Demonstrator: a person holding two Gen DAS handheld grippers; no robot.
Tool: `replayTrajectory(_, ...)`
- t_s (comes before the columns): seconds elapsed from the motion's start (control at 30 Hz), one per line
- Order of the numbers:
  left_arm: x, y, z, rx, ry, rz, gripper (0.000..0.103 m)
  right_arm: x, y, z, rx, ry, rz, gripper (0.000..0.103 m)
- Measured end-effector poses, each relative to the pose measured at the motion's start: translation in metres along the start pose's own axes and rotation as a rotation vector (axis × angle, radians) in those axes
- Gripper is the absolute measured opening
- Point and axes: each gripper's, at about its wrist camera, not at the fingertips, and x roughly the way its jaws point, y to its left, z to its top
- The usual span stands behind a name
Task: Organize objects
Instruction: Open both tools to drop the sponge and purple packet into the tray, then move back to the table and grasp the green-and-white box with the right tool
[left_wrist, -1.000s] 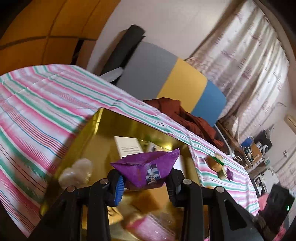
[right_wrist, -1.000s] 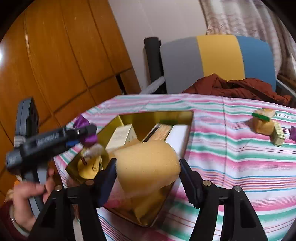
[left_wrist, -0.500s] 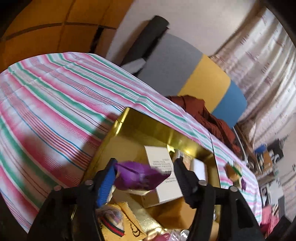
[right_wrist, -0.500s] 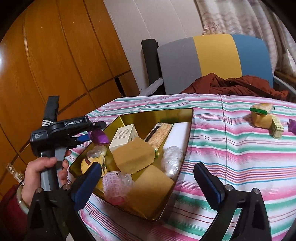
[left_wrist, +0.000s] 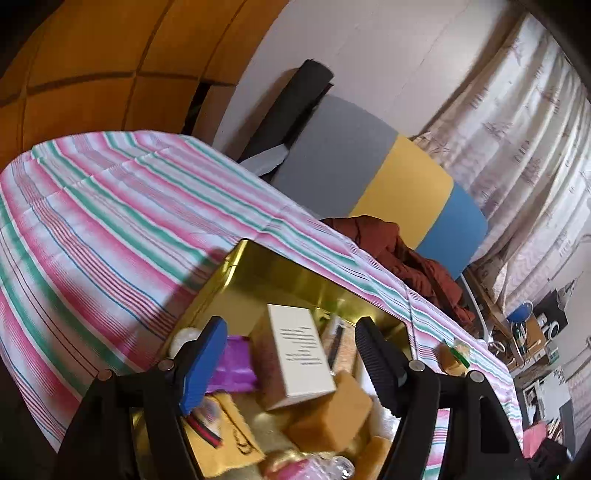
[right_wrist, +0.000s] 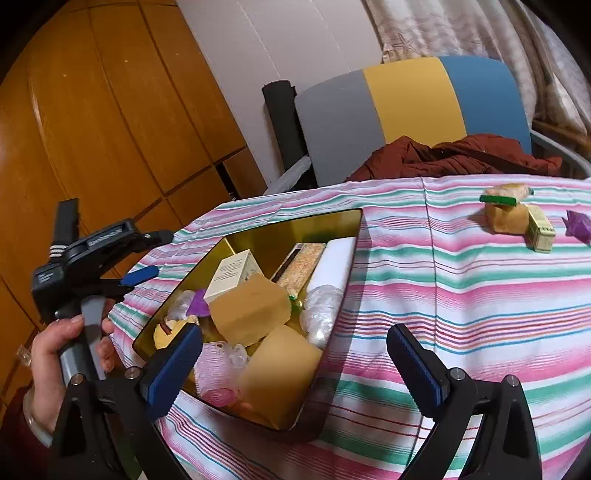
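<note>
Most of the sorting looks done: the gold tray (right_wrist: 280, 229) near the table's left edge holds sponges, a white box (right_wrist: 232, 275) and the purple paper boat (right_wrist: 198, 302). My left gripper (left_wrist: 291, 354) and right gripper (right_wrist: 295, 354) both stand apart, empty. Left to gather, I judge: the small pile (right_wrist: 517, 218) and a purple piece (right_wrist: 578, 223) at the table's (right_wrist: 480, 295) far right edge.

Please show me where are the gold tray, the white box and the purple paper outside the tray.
gold tray (right_wrist: 280, 236), right wrist view, inner back wall.
white box (left_wrist: 299, 354), left wrist view, printed face.
purple paper (right_wrist: 578, 224), right wrist view, its middle.
</note>
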Motion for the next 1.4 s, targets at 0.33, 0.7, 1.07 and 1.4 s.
replayTrajectory(0.33, -0.002, -0.061, -0.031, 0.185, 0.046, -0.07, 0.073, -0.011, -0.028, 0.005, 0.069, -0.032, -0.049, 0.101)
replayTrajectory(0.7, 0.008, -0.117, -0.071, 0.306, 0.145, -0.153, 0.073, -0.025, -0.078, 0.012, 0.103, -0.045, -0.179, 0.101)
replayTrajectory(1.07, 0.026, -0.185, -0.116, 0.464, 0.269, -0.274, 0.073, -0.038, -0.157, 0.011, 0.23, -0.043, -0.334, 0.101)
replayTrajectory(1.4, 0.044, -0.213, -0.146, 0.518, 0.36, -0.28, 0.073, -0.044, -0.217, 0.035, 0.253, -0.065, -0.436, 0.101)
